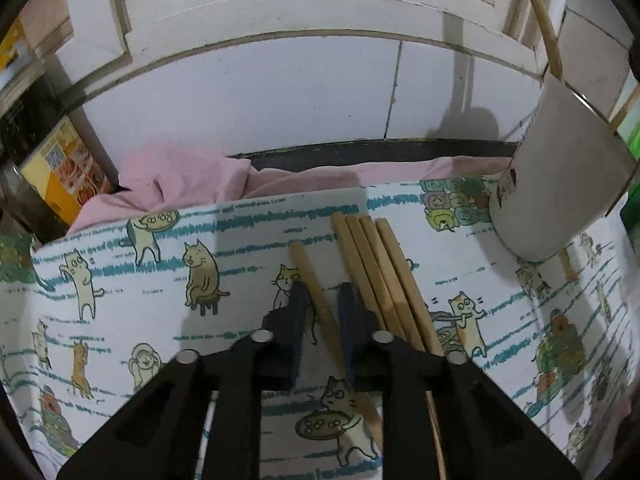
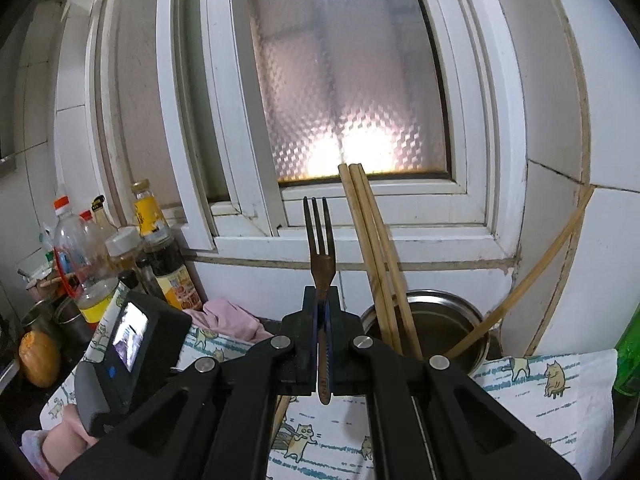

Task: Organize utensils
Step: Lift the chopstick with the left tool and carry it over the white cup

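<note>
- Covering the desk, a cat-print cloth [image 1: 120,280] carries four loose chopsticks [image 1: 376,268] beside a steel cup [image 2: 436,320].
- Left gripper [image 1: 320,300]: fingers grasping one chopstick [image 1: 308,276] on the cloth.
- Right gripper [image 2: 322,300]: fingers clenched on an upright fork [image 2: 320,240] by the cup.

My right gripper [image 2: 322,312] clamps a fork [image 2: 320,236] upright; chopsticks [image 2: 374,248] lean in the steel cup [image 2: 460,320] beside it.
</note>
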A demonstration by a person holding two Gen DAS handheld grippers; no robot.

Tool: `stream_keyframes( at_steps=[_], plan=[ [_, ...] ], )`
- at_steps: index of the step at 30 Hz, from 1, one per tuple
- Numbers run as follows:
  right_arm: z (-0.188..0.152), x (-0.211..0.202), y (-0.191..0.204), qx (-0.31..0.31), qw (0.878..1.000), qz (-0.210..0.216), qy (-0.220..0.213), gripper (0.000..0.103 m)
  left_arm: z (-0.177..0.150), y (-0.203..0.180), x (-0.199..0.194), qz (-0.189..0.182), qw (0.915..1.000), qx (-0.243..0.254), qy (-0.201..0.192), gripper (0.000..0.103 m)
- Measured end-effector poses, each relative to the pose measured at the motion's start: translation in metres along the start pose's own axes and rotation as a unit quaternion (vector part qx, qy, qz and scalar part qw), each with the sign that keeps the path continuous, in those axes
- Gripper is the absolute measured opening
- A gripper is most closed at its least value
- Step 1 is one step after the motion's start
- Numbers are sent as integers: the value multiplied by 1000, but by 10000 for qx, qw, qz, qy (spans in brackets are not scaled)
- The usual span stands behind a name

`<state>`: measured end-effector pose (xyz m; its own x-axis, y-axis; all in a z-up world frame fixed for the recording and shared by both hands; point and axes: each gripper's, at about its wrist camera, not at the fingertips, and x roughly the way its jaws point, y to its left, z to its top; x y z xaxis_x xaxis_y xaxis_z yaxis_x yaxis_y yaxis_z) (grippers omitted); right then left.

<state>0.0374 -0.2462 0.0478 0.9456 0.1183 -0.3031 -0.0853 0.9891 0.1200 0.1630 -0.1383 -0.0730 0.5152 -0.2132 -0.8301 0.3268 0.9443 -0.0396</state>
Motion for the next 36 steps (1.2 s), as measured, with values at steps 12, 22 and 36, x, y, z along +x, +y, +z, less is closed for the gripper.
stream_keyframes(
  at_steps=[12, 22, 36],
  plan=[
    [6, -14, -3, 150, 9997, -7, -184, 4, 5, 63, -123, -1064, 9740, -583, -1913, 6],
    [19, -49, -12, 430, 9952, 470, -736, 4, 5, 58, -251, -765, 9397, -438, -3305, 6],
    [24, -65, -22, 513, 9918, 607, -1001, 4, -1, 37, -324, -1528, 8729, -445, -4612, 6]
  ],
)
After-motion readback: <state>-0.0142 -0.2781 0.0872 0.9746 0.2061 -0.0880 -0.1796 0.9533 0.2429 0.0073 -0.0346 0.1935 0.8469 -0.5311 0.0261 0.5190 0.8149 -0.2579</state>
